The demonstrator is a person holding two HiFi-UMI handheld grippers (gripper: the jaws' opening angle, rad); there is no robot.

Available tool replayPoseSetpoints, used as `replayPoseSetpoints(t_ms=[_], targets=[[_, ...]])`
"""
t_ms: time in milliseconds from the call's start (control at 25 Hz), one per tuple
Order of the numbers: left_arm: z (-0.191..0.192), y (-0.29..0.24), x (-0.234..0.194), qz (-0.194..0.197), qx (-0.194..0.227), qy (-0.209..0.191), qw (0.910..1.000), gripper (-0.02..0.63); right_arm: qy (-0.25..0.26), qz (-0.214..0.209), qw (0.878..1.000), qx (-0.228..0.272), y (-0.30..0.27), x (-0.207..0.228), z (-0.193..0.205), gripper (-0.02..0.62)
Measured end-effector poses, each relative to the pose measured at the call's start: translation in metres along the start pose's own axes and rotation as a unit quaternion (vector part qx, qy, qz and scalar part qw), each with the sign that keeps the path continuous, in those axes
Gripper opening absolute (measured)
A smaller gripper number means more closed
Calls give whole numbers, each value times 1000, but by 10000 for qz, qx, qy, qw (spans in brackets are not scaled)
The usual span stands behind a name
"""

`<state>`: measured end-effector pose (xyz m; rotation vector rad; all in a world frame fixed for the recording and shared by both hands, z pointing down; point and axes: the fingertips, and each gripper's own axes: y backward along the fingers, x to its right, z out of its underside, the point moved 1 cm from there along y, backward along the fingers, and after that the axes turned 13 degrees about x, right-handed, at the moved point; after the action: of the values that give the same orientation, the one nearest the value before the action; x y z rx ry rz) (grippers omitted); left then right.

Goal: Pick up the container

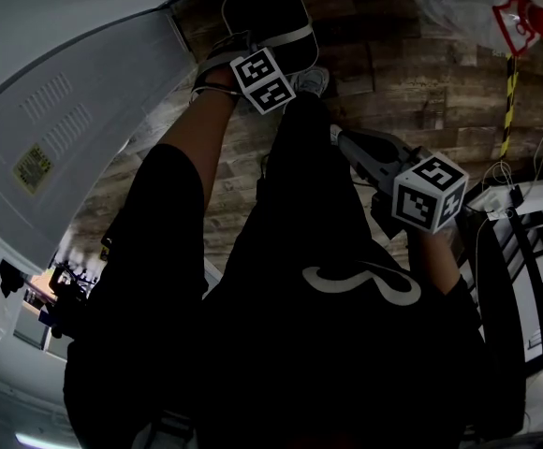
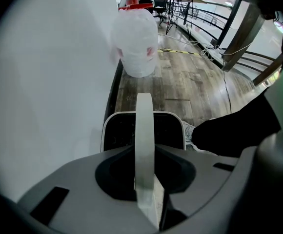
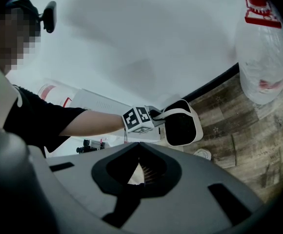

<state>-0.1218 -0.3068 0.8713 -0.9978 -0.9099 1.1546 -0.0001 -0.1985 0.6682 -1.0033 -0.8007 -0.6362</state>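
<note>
Close by the person's legs, at the foot of the white wall (image 2: 49, 82), the left gripper (image 2: 145, 179) has its fingers clamped on the white handle (image 2: 144, 126) of the container (image 2: 117, 133), a black tub with a white rim. In the head view the tub sits at twelve o'clock. It seems to hang just clear of the wooden floor (image 2: 190, 82), though I can't tell whether its base touches. The right gripper (image 3: 141, 172) hangs at about three o'clock in that view, its fingers together on nothing.

To lift well, I'd judge the handle should sit centred and deep between the fingers. The pull should go straight up, so the tub doesn't swing into the wall or the pale shoe (image 2: 192, 130) beside it. The spare gripper could steady the rim.

Farther along the wall, at twelve o'clock from the left gripper, stands a translucent plastic bag (image 2: 135, 40) with red print. Beyond it is a black railing (image 2: 239, 23).
</note>
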Motion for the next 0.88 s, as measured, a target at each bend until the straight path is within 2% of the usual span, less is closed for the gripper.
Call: replayPoseSetpoints(t_ms=[480, 880], targets=[[1, 1, 0, -14, -136, 25, 9999, 78, -5, 141, 9999, 3, 17, 6, 11, 25], [-2, 22, 10, -21, -116, 389, 9992, 78, 103, 147, 9998, 15, 37, -6, 20, 25]])
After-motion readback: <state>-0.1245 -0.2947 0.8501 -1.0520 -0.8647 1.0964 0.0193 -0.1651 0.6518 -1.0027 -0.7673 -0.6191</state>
